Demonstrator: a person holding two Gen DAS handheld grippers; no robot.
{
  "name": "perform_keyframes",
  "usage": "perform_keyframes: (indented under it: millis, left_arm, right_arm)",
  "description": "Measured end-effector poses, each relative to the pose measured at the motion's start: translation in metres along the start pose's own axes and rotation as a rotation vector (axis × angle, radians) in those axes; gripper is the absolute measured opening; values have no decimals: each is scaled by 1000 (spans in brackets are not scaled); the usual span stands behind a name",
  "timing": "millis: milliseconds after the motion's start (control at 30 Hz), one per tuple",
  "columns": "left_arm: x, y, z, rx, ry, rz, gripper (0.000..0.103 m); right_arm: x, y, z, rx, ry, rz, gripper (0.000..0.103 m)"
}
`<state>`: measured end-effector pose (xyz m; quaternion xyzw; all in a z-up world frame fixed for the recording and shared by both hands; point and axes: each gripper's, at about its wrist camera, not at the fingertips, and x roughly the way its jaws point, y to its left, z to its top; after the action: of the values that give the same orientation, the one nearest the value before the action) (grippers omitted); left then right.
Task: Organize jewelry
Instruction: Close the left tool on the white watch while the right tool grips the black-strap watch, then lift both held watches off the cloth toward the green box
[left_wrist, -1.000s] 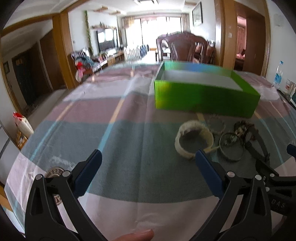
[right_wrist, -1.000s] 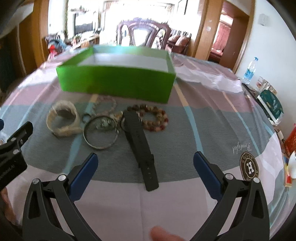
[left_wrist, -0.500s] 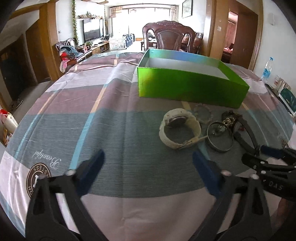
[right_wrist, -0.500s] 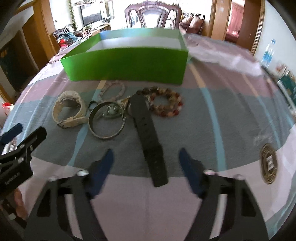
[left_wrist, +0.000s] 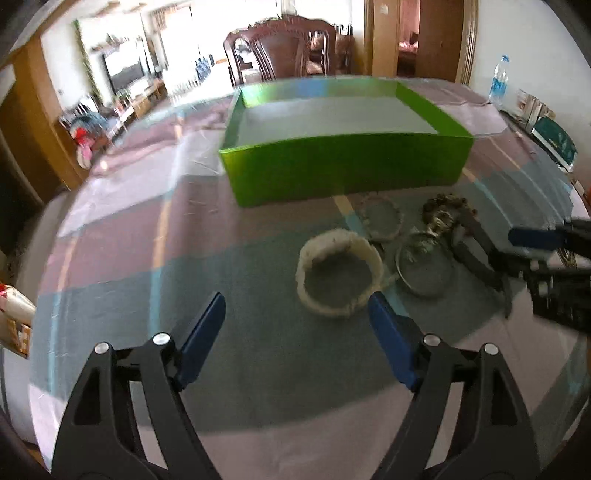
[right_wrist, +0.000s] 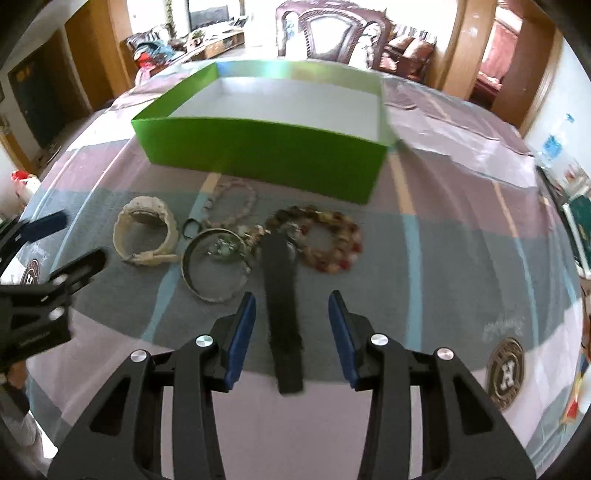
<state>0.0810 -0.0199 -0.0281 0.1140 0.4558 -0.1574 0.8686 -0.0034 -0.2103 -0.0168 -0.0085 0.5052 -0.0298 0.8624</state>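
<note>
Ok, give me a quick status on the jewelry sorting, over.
Right claw closing around black strap, not gripping yet. Left claw closing, nothing between, near white watch. Green box holds nothing. Nothing in the way.

Bright window glare behind, motion blur, strong fisheye edge bending.

Setting: a private home, open-plan dining and living area. The work surface is a dining table (right_wrist: 443, 206) covered with a striped cloth in pink, grey and white. A carved dark wooden dining chair (right_wrist: 332, 29) stands at the far side. Beyond it, a sofa (right_wrist: 406, 51) sits near a wood-framed doorway (right_wrist: 517, 55). A television (left_wrist: 123, 74) stands on a low cabinet along the left wall. A water bottle (left_wrist: 496, 79) stands at the table's right edge.
</note>
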Motion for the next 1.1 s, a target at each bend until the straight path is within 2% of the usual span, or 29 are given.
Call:
perform_keyframes:
  millis: [100, 167, 200, 267, 300, 467, 867, 900, 967, 1100]
  left_arm:
    - [30, 4, 8, -30, 47, -17, 62]
    - [47, 3, 8, -42, 58, -46, 46]
    - [49, 3, 7, -42, 42, -51, 45]
    - [48, 0, 6, -15, 14, -35, 24]
    - [48, 0, 6, -19, 10, -55, 19]
    - [48, 0, 5, -32, -5, -69, 18]
    - [33, 0, -7, -32, -32, -36, 19]
    - [33, 0, -7, -31, -34, -35, 21]
    - [34, -1, -8, -28, -32, -22, 37]
    - [36, 0, -8, -28, -31, -18, 39]
  right_arm:
    - [15, -2, 2, 30, 5, 30, 43]
    - [26, -1, -1, 26, -1, 15, 43]
    - [30, 0, -4, 16, 9, 11, 42]
    - [33, 2, -2, -5, -6, 0, 31]
    - [31, 5, -3, -26, -17, -16, 19]
    - [28, 6, -4, -40, -46, -18, 18]
    - [21, -2, 3, -16, -72, -31, 18]
    - [22, -2, 3, -15, -68, -30, 18]
    - [25, -2, 2, -10, -63, -33, 18]
    - [27, -4, 3, 2, -58, -34, 21]
